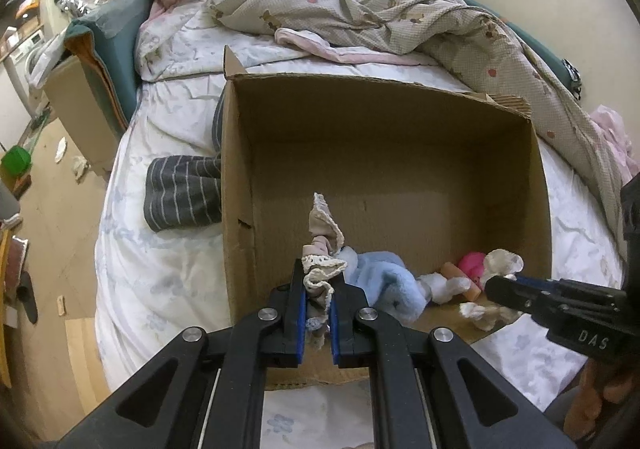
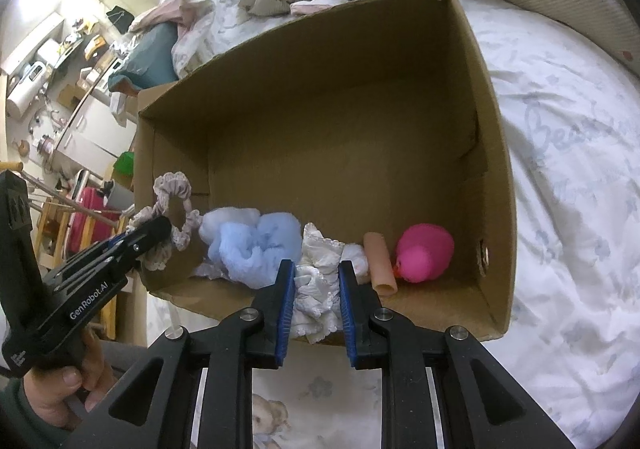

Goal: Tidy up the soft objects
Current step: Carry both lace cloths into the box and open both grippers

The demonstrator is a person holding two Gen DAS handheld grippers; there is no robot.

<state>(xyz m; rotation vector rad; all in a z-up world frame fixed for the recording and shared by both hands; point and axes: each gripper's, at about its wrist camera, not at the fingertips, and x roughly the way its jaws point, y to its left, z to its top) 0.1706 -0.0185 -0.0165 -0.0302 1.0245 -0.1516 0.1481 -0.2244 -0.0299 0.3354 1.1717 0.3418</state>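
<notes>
Scrunchie (image 1: 322, 269), light and floppy, is pinched tight in my left claw (image 1: 319, 303) low in the frame; my right claw (image 2: 317, 291) squeezes a soft white cloth (image 2: 318, 289) above the box (image 2: 496, 153).

You're working over a matt, rough corrugated cardboard box (image 2: 492, 153). Your left gripper (image 1: 319, 291) is matt black plastic with ribbed blue pads and shiny metal rivets; it pinches a lace-edged beige scrunchie (image 1: 322, 249). Beside it lie a fluffy blue fleece cloth (image 2: 256, 249), frilly white fabric (image 2: 318, 281), and a smooth pink rubbery toy (image 2: 426, 251).
</notes>
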